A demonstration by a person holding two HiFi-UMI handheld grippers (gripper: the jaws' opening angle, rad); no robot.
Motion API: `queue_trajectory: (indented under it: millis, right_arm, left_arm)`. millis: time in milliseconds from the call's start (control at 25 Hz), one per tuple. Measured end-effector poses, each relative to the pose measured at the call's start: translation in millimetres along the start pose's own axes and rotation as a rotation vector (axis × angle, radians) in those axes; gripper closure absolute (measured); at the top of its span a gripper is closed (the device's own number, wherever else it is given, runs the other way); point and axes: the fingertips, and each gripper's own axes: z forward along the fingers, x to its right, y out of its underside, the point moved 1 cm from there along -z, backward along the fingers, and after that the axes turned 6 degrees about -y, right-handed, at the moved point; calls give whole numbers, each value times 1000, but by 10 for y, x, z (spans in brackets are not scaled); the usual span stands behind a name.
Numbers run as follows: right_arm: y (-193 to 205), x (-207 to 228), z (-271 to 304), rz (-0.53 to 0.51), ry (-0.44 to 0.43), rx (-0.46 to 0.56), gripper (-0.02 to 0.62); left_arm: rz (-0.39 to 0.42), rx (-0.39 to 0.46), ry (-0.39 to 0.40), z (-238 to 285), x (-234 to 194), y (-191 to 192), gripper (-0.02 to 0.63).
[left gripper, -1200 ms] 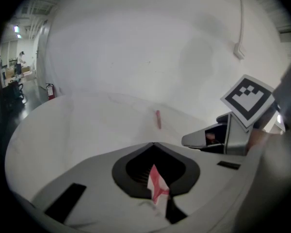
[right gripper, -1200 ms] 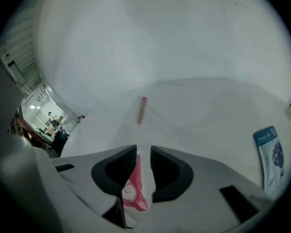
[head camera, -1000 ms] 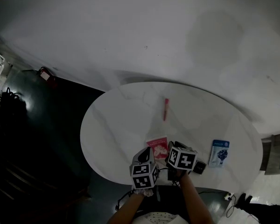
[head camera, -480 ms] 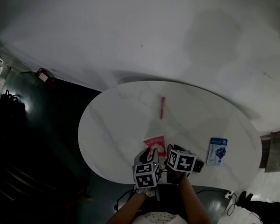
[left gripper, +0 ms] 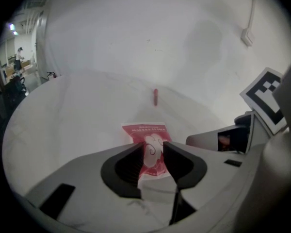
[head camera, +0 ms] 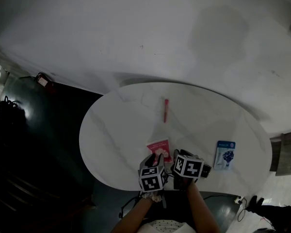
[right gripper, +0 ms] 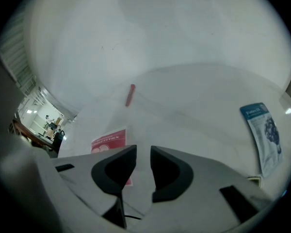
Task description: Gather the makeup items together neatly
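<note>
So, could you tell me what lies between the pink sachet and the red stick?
Only bare tabletop separates pink sachet and red stick, shown in head view.

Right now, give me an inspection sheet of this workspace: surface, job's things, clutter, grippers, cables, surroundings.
Surface: white oval table, marbled.
Job's things: red sachet near the front edge; red stick farther back, mid-table; blue sachet at the right. All three lie apart.
Clutter: nothing seen.
Grippers: left gripper open, its jaws have just been opening, with the red sachet showing between them, not gripped. Right gripper open by a narrow gap, nothing between.
Cables: a dark cable on the floor below the table's front edge.
Surroundings: white wall behind, dark floor, a red thing at far left.
</note>
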Motion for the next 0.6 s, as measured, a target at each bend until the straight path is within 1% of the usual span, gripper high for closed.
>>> queue_trajectory:
  millis: [80,280,440,600]
  right_arm:
    - [-3,-11,-1,-3,-3,-1,482]
    - [5,-2,18,-1,-4,-6,482]
    - [19,-9,29,-4,-9,-15,482]
    - [30,-10,34,-2,-8,-16,482]
  left_arm:
    - [8,-11,-5,3,-13,16,448]
    - [25,-16,4,25,7,20,489]
    - [41,-9,3,12,13,7,532]
    - [51,-2,3,4,8,-9,552]
